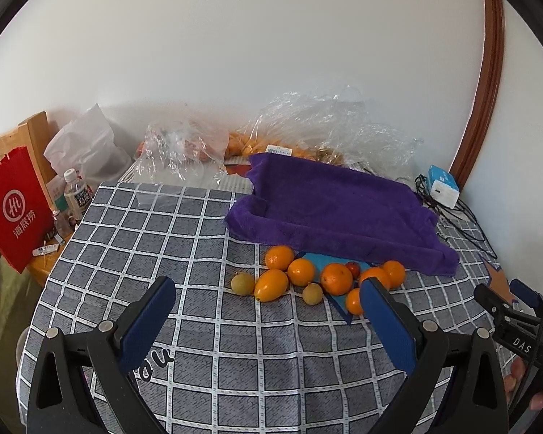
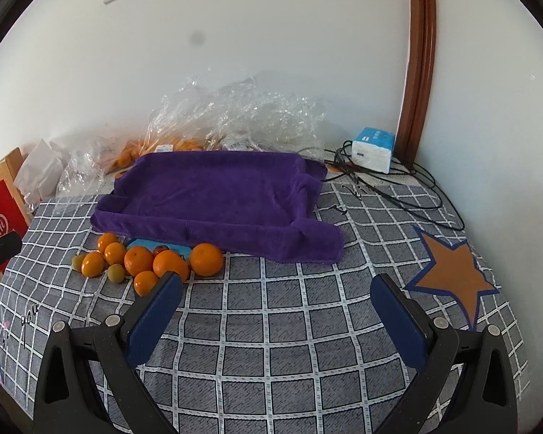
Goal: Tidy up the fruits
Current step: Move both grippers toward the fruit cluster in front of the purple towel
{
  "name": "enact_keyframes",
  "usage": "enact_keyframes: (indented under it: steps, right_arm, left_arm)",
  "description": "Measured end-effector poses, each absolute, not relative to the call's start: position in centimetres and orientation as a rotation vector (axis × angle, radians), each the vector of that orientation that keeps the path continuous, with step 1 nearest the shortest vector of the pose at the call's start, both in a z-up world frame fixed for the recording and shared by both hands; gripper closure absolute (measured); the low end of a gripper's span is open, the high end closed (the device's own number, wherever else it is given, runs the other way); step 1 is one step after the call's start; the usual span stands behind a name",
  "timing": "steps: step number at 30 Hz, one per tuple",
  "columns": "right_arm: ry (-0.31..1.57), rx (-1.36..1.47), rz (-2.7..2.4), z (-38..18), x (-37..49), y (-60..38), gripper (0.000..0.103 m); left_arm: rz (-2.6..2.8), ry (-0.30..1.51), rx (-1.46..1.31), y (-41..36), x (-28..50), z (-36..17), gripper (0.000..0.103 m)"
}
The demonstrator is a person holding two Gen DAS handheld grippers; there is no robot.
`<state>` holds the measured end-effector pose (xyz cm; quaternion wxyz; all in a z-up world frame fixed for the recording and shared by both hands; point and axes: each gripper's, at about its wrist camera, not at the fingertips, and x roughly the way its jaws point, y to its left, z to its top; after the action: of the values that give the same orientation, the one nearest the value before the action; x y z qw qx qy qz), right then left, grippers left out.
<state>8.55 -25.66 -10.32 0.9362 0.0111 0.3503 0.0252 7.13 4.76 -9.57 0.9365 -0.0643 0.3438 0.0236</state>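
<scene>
Several oranges (image 1: 336,278) (image 2: 206,258) lie in a cluster on the checked tablecloth (image 1: 206,325), just in front of a tray draped in purple cloth (image 1: 329,209) (image 2: 213,195). Among them are two small yellow-green fruits (image 1: 242,283) (image 2: 116,273) and one small red fruit (image 1: 353,268). My left gripper (image 1: 268,289) stands open just short of the cluster, its right finger overlapping the nearest orange. My right gripper (image 2: 277,285) is open over bare cloth, to the right of the fruit. Nothing is between either pair of fingers.
Crumpled clear plastic bags (image 1: 318,126) (image 2: 235,115) with more oranges lie against the back wall. A blue-white box (image 2: 374,150) and black cables (image 2: 398,188) sit at back right. A red paper bag (image 1: 12,206) and a bottle (image 1: 74,195) stand left of the table.
</scene>
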Motion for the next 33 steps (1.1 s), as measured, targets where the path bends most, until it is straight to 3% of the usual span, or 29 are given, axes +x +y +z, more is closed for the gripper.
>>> enact_keyframes:
  steps: [9,15,20,33]
  right_arm:
    - [0.803,0.081,0.068,-13.9,12.4,-25.2,0.016]
    - [0.85,0.039,0.081,-15.3,14.3,-24.1,0.026]
    - [0.84,0.029,0.12,-15.7,15.5,-23.3,0.026]
    - [0.846,0.007,0.265,-16.8,16.2,-20.4,0.04]
  left_arm:
    - [0.057,0.778,-0.193,6.9,10.2,-13.8,0.017]
    - [0.045,0.82,-0.177,8.2,11.9,-16.2,0.018]
    - [0.068,0.86,-0.216,9.7,13.4,-17.7,0.024]
    - [0.016,0.837,-0.241,10.5,13.6,-19.7,0.022]
